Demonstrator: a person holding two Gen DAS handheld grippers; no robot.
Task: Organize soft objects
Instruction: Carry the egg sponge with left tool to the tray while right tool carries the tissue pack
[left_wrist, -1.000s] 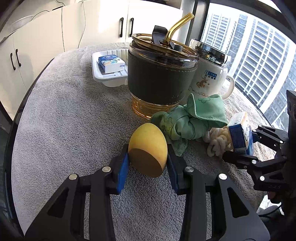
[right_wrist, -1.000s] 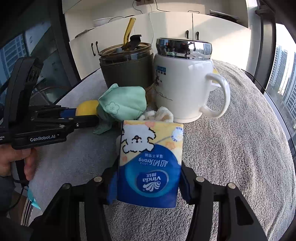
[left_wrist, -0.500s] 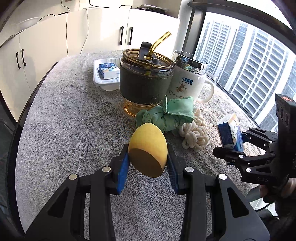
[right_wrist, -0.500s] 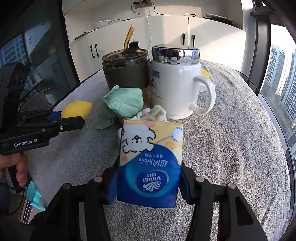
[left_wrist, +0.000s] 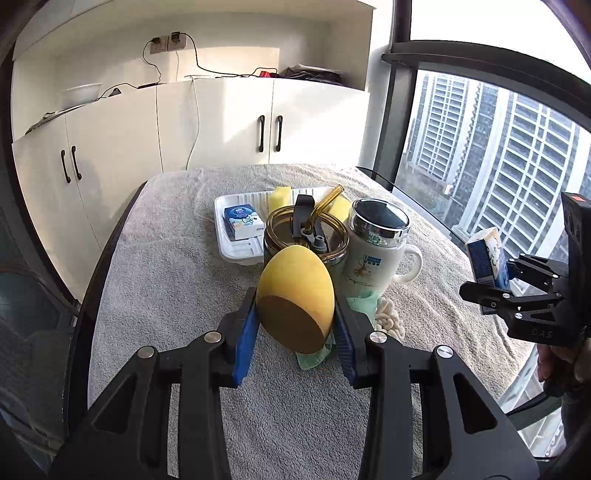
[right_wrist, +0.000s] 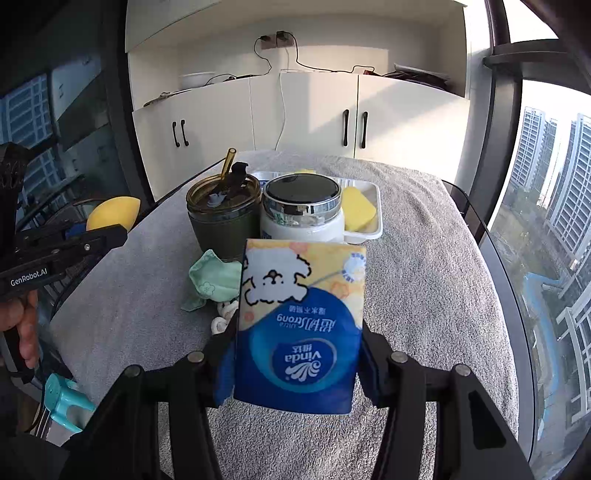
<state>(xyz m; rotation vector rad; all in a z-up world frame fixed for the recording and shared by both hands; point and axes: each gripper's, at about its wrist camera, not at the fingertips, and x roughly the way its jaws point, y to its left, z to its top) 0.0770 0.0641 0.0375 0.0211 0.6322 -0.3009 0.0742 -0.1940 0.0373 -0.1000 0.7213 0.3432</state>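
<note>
My left gripper is shut on a yellow egg-shaped sponge and holds it high above the grey towel-covered table. My right gripper is shut on a blue and yellow Vinda tissue pack, also lifted; it also shows in the left wrist view. A green cloth and a white rope ball lie on the table below. A white tray at the back holds a small tissue pack and a yellow sponge.
A dark green tumbler with an amber straw and a white lidded mug stand between the grippers and the tray. White cabinets are behind the table. A window runs along the right edge.
Both grippers have risen and pulled back from the table with their objects still held. The tumbler, mug, cloth and rope ball now look lower and farther away.
</note>
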